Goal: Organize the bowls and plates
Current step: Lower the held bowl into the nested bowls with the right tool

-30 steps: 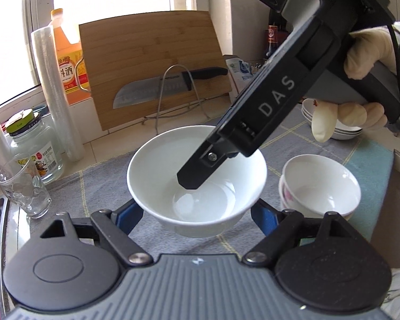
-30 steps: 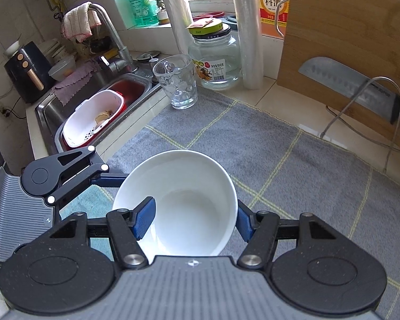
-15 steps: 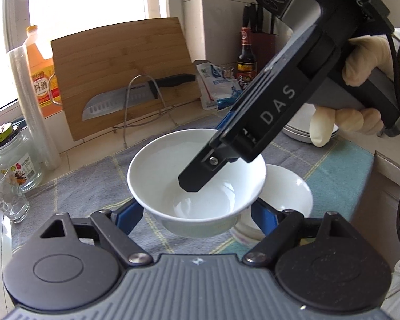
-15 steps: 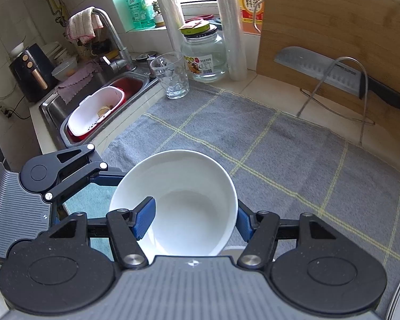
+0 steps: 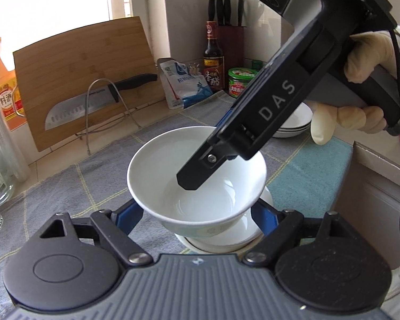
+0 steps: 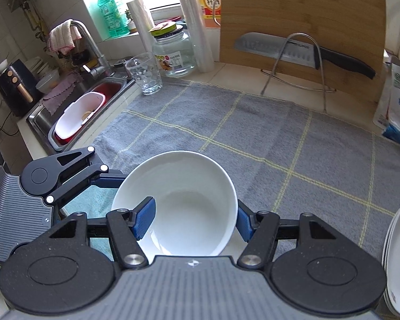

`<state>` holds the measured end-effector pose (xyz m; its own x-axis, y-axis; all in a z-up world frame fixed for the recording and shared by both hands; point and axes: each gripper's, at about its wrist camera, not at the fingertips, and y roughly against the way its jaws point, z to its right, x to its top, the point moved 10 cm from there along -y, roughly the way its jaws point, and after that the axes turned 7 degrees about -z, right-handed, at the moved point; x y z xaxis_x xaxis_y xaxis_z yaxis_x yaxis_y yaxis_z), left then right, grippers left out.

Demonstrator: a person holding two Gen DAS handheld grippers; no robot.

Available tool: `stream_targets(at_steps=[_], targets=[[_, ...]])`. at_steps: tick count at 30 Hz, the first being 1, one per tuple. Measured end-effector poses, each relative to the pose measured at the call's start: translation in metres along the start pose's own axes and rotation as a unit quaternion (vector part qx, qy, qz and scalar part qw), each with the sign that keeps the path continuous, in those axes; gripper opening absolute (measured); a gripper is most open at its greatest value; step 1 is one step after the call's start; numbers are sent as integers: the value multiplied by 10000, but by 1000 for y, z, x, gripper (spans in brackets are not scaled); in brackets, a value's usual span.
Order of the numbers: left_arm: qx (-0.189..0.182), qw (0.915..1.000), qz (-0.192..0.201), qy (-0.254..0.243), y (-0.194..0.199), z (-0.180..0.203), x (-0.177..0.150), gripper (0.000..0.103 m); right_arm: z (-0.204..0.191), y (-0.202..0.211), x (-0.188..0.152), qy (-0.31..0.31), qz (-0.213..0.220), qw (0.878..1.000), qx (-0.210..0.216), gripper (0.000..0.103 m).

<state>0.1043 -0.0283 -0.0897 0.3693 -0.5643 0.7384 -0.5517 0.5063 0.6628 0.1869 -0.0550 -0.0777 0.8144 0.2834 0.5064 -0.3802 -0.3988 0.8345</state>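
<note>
A white bowl (image 5: 157, 170) is held in the air, just above a second white bowl (image 5: 242, 236) on the grey mat. My right gripper (image 6: 193, 220) is shut on its rim: one blue pad lies inside, the other outside. It shows in the left wrist view as a black finger (image 5: 197, 178) reaching into the bowl. My left gripper (image 5: 197, 217) straddles the bowl with its jaws wide; whether its pads touch is unclear. The bowl also shows in the right wrist view (image 6: 178, 194). A stack of white plates (image 5: 296, 124) sits at the far right, also seen in the right wrist view (image 6: 398, 264).
A bamboo cutting board (image 5: 77, 80) with a knife (image 5: 93, 106) on a wire rack leans at the back. Sauce bottle (image 5: 213, 58), jar (image 5: 240, 81) and pouch (image 5: 184, 85) stand in the corner. A glass (image 6: 145, 73), jar (image 6: 174, 52) and sink (image 6: 77, 112) lie left.
The held bowl has moved right across the mat with both grippers and now hangs over the second bowl. The plate stack has come into the right wrist view.
</note>
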Motion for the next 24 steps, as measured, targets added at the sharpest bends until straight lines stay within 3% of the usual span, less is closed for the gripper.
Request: stream_targets(at_steps=[24], targets=[[-256, 9986, -468, -46, -29, 15, -1, 87, 27, -14, -12, -117, -108, 9998, -93, 69]])
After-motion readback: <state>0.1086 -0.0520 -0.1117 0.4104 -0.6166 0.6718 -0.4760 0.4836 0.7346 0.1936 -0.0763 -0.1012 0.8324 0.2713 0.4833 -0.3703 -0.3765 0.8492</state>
